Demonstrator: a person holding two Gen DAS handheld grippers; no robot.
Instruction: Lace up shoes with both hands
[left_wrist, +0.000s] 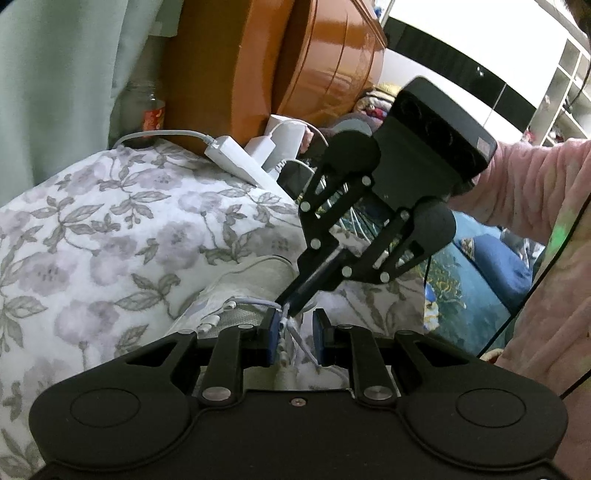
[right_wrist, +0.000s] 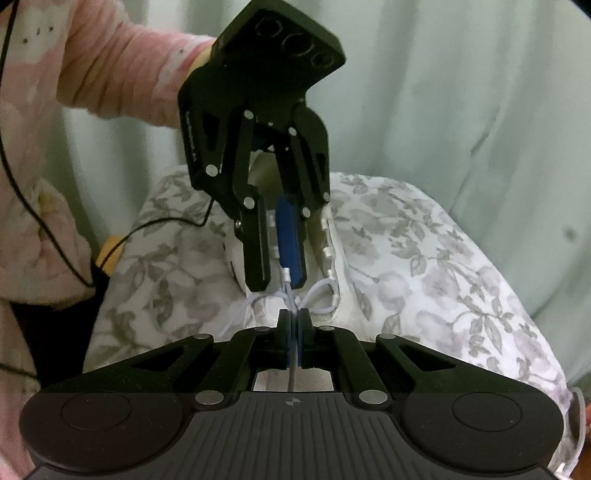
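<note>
A white sneaker (left_wrist: 251, 280) (right_wrist: 340, 258) lies on a floral quilt (left_wrist: 110, 229) (right_wrist: 424, 240). Its white lace (left_wrist: 300, 341) (right_wrist: 321, 287) crosses over the tongue in thin strands. My left gripper (left_wrist: 295, 332) (right_wrist: 277, 284) hangs over the eyelets with its blue pads apart. Lace strands and a metal-tipped lace end pass through the gap without being pressed. My right gripper (right_wrist: 294, 321) (left_wrist: 290, 312) faces it, shut on a lace strand just in front of the left fingertips. The two grippers nearly touch tip to tip.
A white power strip (left_wrist: 236, 162) with plugs and an orange wooden headboard (left_wrist: 258, 74) stand behind the quilt, beside a plastic bottle (left_wrist: 147, 110). Green curtain (right_wrist: 461, 110) hangs behind. A person's pink sleeves (left_wrist: 535, 184) (right_wrist: 110, 74) and a black cable (right_wrist: 166, 221) are close by.
</note>
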